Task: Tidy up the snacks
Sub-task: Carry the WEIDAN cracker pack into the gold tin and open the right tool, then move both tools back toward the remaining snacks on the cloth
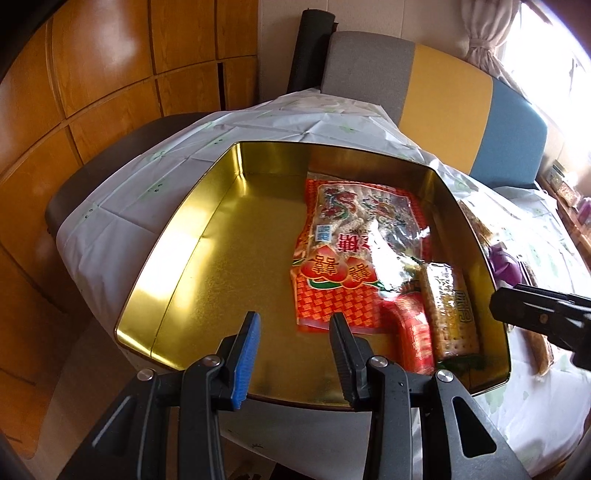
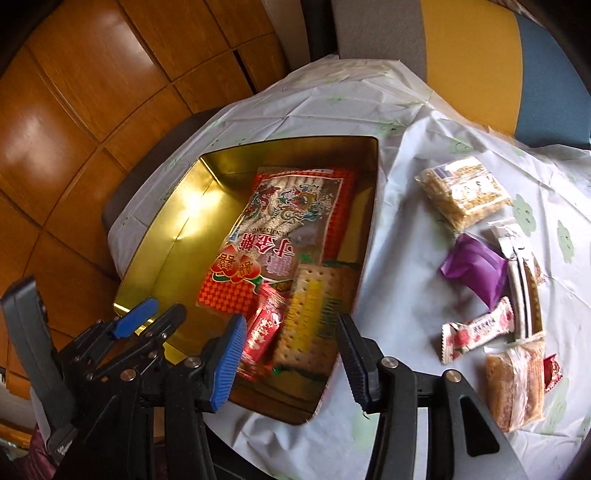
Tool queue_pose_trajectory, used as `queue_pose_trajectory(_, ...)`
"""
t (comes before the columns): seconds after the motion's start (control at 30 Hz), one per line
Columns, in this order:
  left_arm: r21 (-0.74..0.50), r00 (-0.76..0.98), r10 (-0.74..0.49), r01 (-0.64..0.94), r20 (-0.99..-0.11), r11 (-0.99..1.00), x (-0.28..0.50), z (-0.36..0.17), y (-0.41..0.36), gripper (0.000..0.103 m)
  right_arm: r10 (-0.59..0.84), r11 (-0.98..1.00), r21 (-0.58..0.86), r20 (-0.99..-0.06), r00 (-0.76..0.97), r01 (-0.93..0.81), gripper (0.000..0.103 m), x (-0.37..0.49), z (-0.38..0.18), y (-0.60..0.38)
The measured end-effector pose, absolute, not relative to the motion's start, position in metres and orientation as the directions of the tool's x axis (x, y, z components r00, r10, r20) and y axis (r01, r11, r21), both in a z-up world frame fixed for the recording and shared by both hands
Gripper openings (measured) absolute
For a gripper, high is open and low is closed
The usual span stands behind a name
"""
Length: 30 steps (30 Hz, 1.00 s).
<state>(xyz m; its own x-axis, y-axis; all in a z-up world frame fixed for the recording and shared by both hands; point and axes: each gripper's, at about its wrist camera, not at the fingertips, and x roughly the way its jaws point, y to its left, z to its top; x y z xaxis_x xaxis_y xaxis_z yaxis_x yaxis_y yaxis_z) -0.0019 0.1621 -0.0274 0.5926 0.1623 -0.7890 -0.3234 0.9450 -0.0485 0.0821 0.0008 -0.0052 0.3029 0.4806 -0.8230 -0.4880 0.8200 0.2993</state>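
Left tongs (image 1: 293,328) agape, empty, over gold tin (image 1: 192,206); right tongs (image 2: 291,332) agape, empty, above cracker pack (image 2: 310,314).

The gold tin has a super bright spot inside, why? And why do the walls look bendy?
Left wrist view: light glares off the gold tin on its left side. Right wrist view: the same glare sits near its far corner. Both views: the fisheye lens curves the wooden panels.

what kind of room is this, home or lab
Most likely a home dining or living room: a table under a printed plastic tablecloth, wooden cabinet doors, a curtained window, and a gold tin of snacks.
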Motion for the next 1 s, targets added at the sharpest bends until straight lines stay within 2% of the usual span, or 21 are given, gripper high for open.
queue_pose_trajectory(0.4,-0.027,0.605,0.164,-0.293,-0.779,0.956,-0.003,-0.021,0.151,0.039,0.440,0.844,0.194,-0.784,0.438,-0.500,0.052,0.067,0.008,-0.037)
queue_pose_trajectory(1.0,0.021,0.616,0.158,-0.223,-0.772,0.974,0.002,-0.015,0.126,0.040,0.194,0.925,-0.035,-0.813,0.549,-0.379,0.054,0.090,0.002,-0.150)
